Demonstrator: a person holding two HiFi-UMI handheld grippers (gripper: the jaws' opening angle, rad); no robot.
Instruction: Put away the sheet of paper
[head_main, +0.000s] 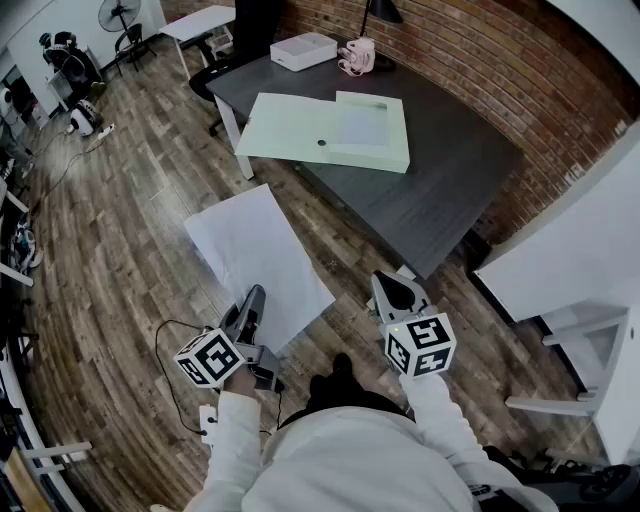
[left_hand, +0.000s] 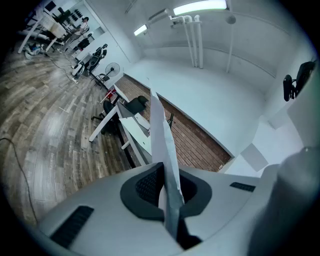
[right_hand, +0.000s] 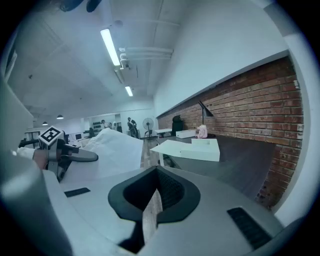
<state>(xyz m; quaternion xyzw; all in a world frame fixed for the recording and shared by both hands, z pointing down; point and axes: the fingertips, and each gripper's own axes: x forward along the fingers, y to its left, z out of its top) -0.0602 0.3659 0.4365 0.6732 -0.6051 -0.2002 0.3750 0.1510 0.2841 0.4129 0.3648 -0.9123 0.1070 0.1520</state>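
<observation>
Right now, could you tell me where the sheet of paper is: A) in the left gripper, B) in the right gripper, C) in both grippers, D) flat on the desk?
A: the left gripper has its jaws shut on an edge of the sheet of paper.

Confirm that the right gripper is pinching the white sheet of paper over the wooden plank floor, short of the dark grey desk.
Wrong gripper: the left gripper pinches the white sheet of paper, as the left gripper view shows; the right gripper holds nothing. The sheet is over the wooden plank floor, short of the dark grey desk.
</observation>
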